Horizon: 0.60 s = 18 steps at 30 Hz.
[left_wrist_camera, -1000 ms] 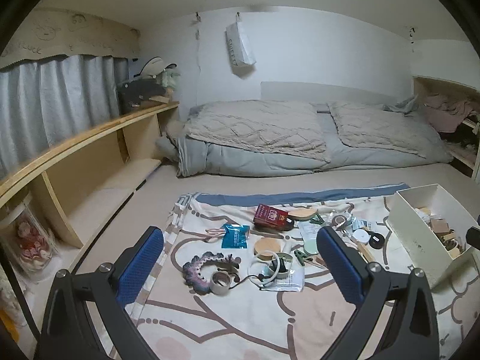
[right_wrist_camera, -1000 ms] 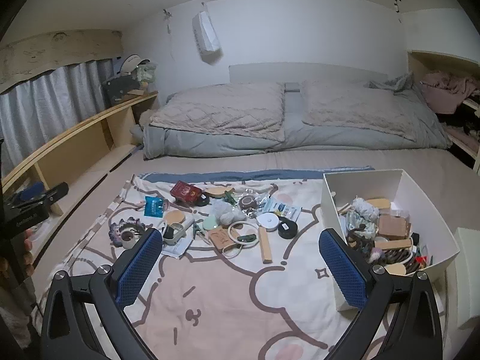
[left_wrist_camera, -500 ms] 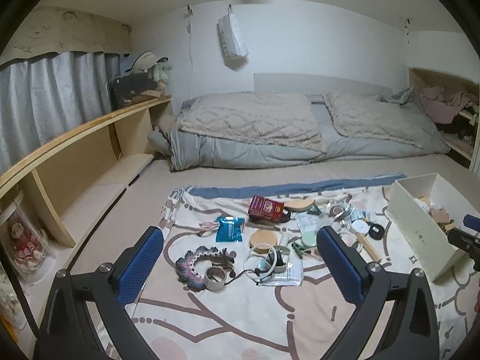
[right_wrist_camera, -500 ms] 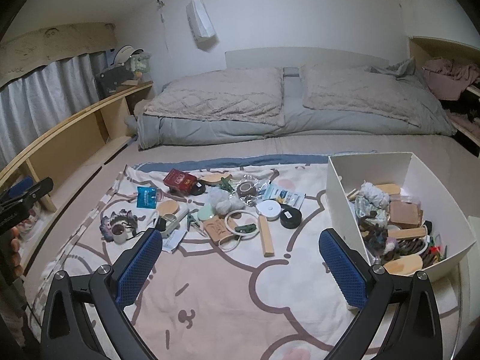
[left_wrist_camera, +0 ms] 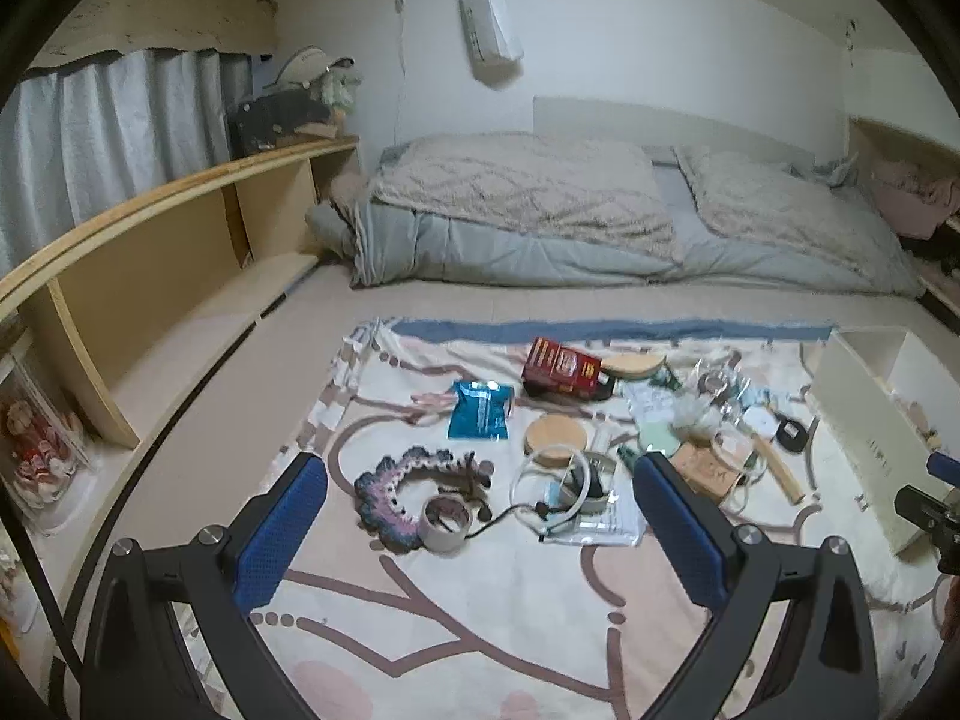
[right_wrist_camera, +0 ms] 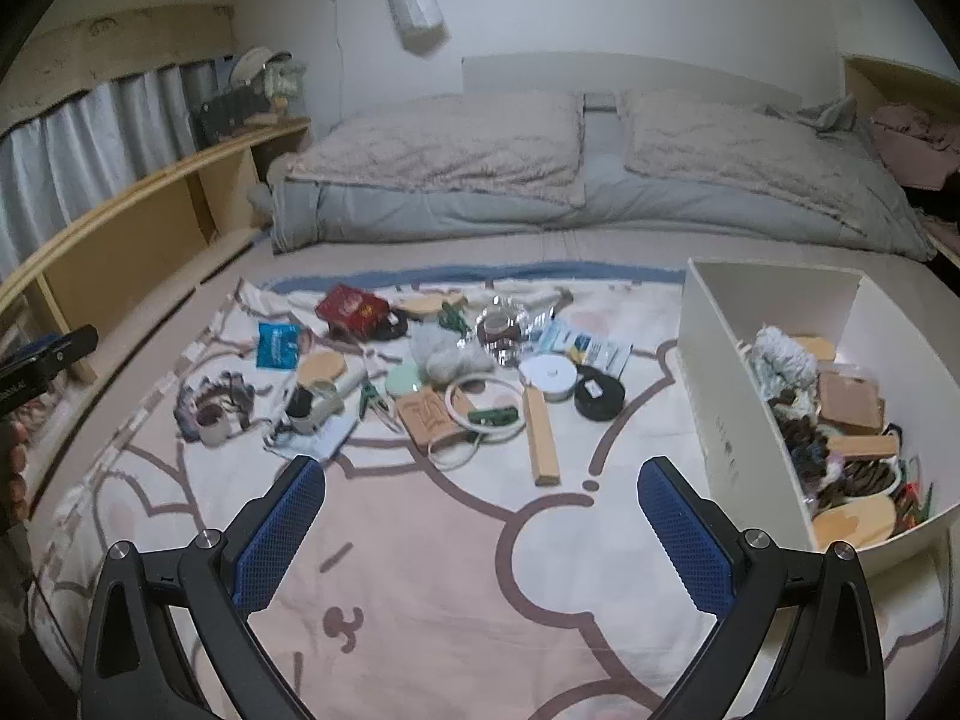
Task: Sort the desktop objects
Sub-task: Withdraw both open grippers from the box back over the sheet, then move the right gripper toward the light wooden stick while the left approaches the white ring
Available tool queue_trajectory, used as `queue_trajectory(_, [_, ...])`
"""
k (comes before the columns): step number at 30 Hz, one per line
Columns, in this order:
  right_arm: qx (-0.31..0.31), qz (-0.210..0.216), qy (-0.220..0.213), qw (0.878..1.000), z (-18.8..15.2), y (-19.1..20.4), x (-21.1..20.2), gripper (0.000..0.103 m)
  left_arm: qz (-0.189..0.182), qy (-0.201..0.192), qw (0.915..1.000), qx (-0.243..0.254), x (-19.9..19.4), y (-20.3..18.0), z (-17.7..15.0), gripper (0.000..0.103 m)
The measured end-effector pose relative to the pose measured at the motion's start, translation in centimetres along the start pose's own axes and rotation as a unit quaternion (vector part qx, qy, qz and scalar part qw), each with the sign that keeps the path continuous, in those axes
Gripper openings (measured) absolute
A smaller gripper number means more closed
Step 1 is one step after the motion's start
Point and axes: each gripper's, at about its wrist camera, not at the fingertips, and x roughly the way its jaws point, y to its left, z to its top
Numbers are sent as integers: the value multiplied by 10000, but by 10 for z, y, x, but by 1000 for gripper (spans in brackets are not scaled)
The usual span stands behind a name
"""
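Note:
Several small objects lie scattered on a patterned blanket (right_wrist_camera: pixel 420 540): a red box (left_wrist_camera: pixel 561 366), a blue packet (left_wrist_camera: pixel 479 410), a round wooden lid (left_wrist_camera: pixel 555 434), a tape roll (left_wrist_camera: pixel 445 522), a wooden stick (right_wrist_camera: pixel 540 435), a black disc (right_wrist_camera: pixel 597 394). A white box (right_wrist_camera: pixel 714 396) at the right holds several items. My left gripper (left_wrist_camera: pixel 480 531) hovers open just short of the tape roll. My right gripper (right_wrist_camera: pixel 480 531) is open above bare blanket, short of the wooden stick. Neither holds anything.
A folded grey duvet and pillows (left_wrist_camera: pixel 540 222) lie beyond the blanket. A wooden shelf unit (left_wrist_camera: pixel 150 252) runs along the left, with curtains above. The right gripper (left_wrist_camera: pixel 936 510) shows at the right edge of the left wrist view.
Both grippers have moved forward and lower toward the scattered objects, which now look larger and nearer. Both stay open. No object has shifted.

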Motion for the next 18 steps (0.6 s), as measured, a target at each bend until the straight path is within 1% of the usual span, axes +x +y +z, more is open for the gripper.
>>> queue_trajectory(4, [59,76,228,9997,-8,-2,19,103,-5,252,9996,109,20,-4,-11,103])
queue_trajectory(10, [101,107,529,9985,-19,-8,44,103,190,727,9970,166,59,-7,-30,103])
queue_trajectory(15, [129,63,733,9972,-24,-14,63,103,356,934,9948,173,86,-10,-40,103])
queue_trajectory(18, [152,35,831,9964,-25,-19,73,103,393,1026,9938,166,102,-11,-42,103])
